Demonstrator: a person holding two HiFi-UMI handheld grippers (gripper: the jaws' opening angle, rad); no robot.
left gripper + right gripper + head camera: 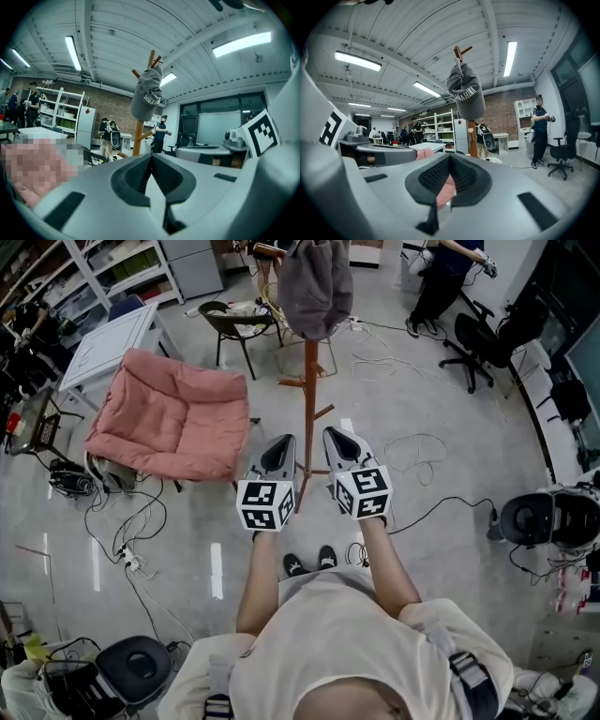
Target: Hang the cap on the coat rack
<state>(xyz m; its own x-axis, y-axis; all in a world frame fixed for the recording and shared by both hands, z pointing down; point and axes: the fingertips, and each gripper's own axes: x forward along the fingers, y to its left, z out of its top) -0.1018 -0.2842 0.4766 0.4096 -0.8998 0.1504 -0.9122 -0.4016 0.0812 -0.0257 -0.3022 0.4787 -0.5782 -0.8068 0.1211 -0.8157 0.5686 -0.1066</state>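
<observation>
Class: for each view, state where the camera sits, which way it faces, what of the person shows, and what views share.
Head view: on the person's head, facing steeply down; forearms, left gripper and right gripper show before the coat rack.
Left gripper view: on the left gripper, facing up along its shut jaws at the cap; right gripper's cube shows.
Right gripper view: on the right gripper, facing up along its shut jaws; left gripper's cube shows.
Shared: all three show the cap on the coat rack.

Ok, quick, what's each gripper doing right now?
Left gripper: closed, holding nothing.
Right gripper: closed, holding nothing; the gray cap hangs on the coat rack.
</observation>
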